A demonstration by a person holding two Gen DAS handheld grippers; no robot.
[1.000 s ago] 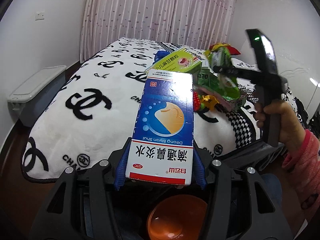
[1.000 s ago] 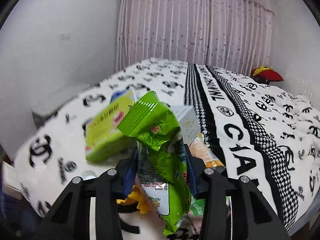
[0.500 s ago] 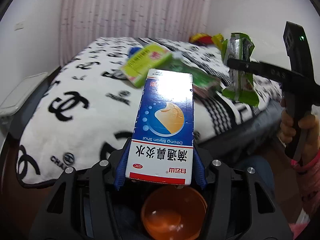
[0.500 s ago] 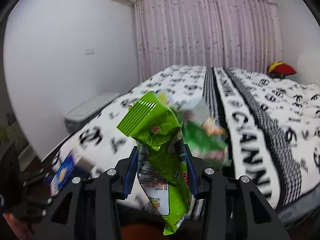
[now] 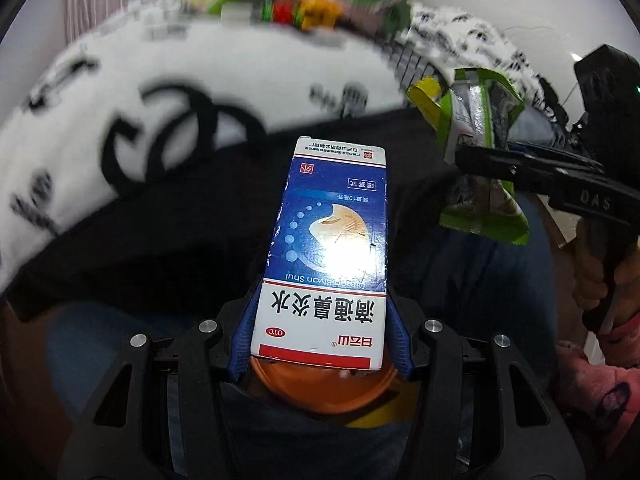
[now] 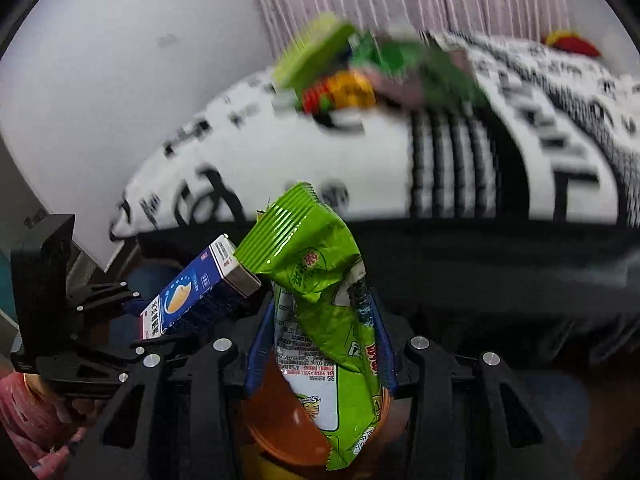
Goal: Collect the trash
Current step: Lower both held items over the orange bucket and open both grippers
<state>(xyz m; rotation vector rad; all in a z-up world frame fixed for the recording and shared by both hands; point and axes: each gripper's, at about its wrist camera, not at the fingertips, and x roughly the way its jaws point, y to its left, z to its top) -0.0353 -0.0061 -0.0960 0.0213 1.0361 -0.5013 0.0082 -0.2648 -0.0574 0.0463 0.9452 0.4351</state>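
Blue box (image 5: pixel 328 248) clamped in left gripper (image 5: pixel 320 340), green wrapper (image 6: pixel 324 312) pinched in right gripper (image 6: pixel 320 344), both above orange bin (image 6: pixel 288 420). Risk: limp wrapper is caught on rim, dropped outside.

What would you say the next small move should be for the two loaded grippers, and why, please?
Probably lower both a little further, then release. The left gripper is shut on the blue box, the right gripper on the green wrapper, and the orange bin shows directly below each.

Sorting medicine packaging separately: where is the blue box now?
The blue box is clamped in the left tongs, above an orange bin, left of the green wrapper.
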